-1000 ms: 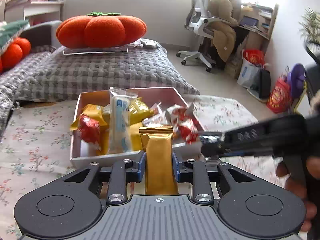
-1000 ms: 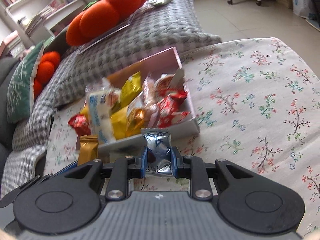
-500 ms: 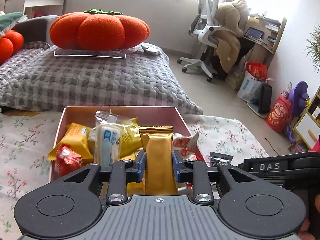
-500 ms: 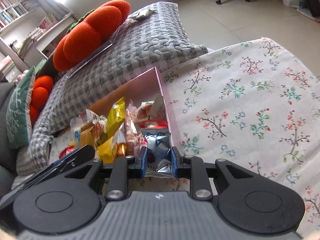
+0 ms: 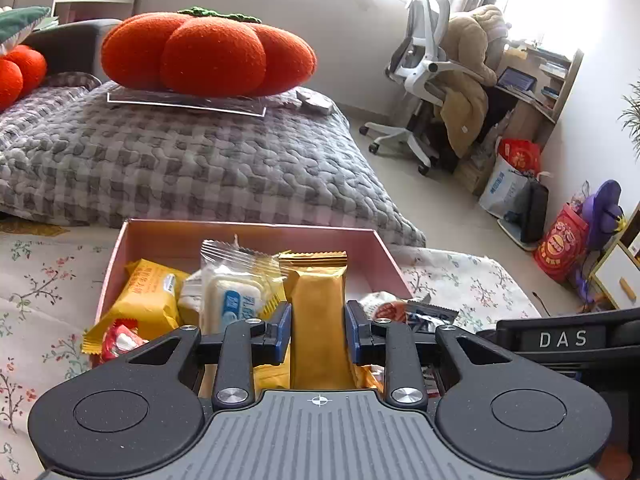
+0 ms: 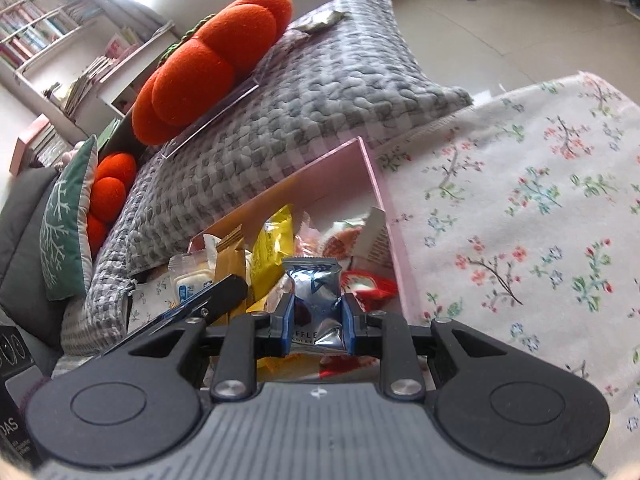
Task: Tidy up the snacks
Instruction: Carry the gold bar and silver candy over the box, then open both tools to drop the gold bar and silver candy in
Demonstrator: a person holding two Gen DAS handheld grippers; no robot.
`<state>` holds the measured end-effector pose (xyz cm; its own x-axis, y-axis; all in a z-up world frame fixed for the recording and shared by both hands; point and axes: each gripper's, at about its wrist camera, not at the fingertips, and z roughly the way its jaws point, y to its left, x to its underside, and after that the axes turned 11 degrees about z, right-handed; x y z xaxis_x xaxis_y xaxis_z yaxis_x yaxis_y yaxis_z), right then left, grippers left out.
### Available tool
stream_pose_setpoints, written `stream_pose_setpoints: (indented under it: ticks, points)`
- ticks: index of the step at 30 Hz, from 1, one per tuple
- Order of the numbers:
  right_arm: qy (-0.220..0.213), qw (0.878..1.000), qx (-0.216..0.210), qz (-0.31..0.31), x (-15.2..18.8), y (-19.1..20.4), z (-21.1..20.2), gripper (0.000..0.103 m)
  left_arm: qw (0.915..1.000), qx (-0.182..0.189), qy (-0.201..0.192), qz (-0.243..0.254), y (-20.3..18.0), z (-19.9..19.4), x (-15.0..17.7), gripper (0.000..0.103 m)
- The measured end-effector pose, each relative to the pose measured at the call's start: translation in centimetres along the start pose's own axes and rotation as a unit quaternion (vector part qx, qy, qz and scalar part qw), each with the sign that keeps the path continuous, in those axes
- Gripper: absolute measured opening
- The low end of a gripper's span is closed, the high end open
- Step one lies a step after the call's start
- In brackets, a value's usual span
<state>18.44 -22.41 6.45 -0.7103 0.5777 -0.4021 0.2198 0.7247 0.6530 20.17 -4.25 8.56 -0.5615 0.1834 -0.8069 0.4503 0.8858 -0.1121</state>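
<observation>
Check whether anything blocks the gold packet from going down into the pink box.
No barrier: the left tongs hold the gold packet over the open pink box, but piled snacks lie underneath.

This is a room in someone's home, a place to rest and to work. A big soft pumpkin cushion (image 5: 206, 54) sits on a grey checked quilt (image 5: 192, 168) that is spread over a low bed or sofa. A green cushion (image 6: 66, 220) with a white branch pattern leans at the side. A cloth with little flowers (image 6: 532, 208) covers the spot nearby. Shelves full of books (image 6: 36, 28) stand by the wall. Across the pale floor is a white desk chair (image 5: 420, 76) on wheels with a brown coat (image 5: 468, 80) thrown over it. Beside it is a messy desk (image 5: 536, 84), and shopping bags (image 5: 516, 172) sit on the floor.
</observation>
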Motion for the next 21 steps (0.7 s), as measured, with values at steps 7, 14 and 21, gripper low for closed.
stream_pose_setpoints:
  ticks: [7, 14, 21]
  points:
    - [-0.013, 1.000, 0.001, -0.018, 0.0, 1.0, 0.8, 0.025, 0.9998, -0.006, -0.015, 0.009, 0.1, -0.6, -0.2, 0.031]
    - [-0.049, 0.999, -0.006, -0.014, -0.4, 0.8, -1.7, 0.040, 0.9988, -0.030, -0.026, 0.030, -0.1, -3.4, -0.7, 0.051]
    - [-0.007, 1.000, 0.017, -0.025, 1.2, 1.4, -2.5, 0.043, 0.9971, -0.075, -0.008, -0.011, 2.5, -7.3, -0.1, 0.061]
